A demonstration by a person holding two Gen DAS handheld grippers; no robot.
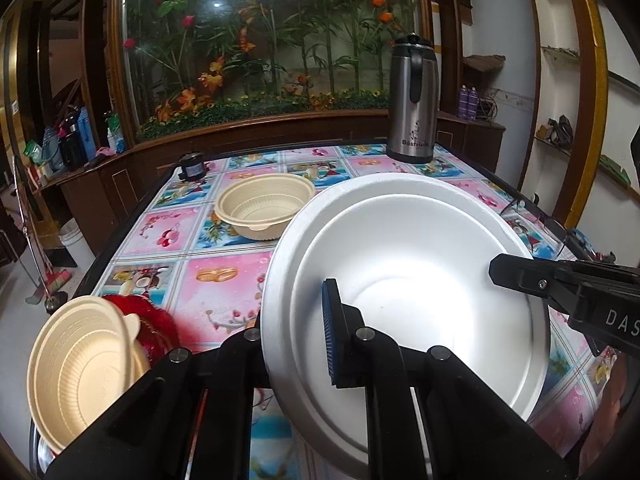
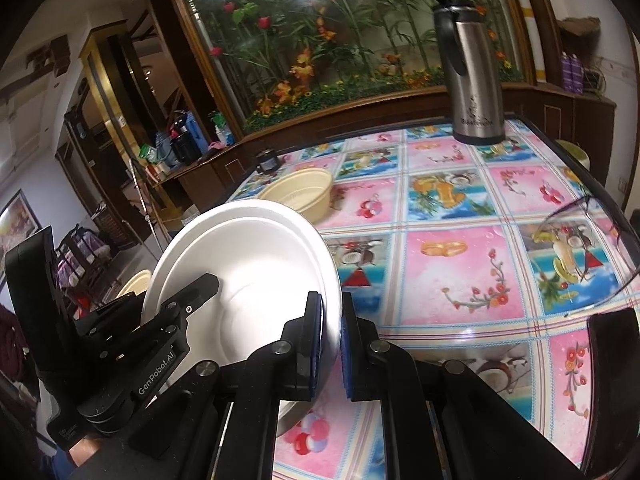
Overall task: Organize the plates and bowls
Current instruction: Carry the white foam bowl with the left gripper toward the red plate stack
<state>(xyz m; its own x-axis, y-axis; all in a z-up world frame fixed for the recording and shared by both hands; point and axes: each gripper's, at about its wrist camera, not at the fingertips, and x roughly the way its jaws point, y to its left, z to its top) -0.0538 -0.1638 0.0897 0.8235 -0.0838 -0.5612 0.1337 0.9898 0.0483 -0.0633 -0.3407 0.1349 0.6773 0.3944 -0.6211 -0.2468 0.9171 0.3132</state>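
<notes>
1. Blue-padded fingers of the left gripper [image 1: 296,332] closest to the lens, pressed together on the near-left rim of a white foam bowl [image 1: 420,260], one pad inside and the other hidden behind the rim.
2. Right gripper [image 2: 331,320] likewise clamped on the same bowl's opposite rim, pads squeezing the thin edge from both sides.
3. White foam bowl held between the two, tilted, apparently clear of the tablecloth [image 1: 224,280], well to the near side of a steel flask [image 1: 412,100] standing at the far edge.
4. Beige bowl [image 1: 264,204] resting upright on the cloth, nearer than the flask and off to its left, just beyond the white bowl's far rim.
5. Further beige bowls [image 1: 80,360] leaning with a red plate [image 1: 140,320] at the near-left corner, well apart from the flask.
6. Eyeglasses [image 2: 592,248] lying on the cloth, nearer than the flask and to its right.
7. Likely risks: foam rim cracking or denting under two hard pinches; tearing if the hands drift apart or twist unevenly; bowl slipping out on the tilted side; far rim knocking the beige bowl, or a wide swing reaching the flask or eyeglasses.
</notes>
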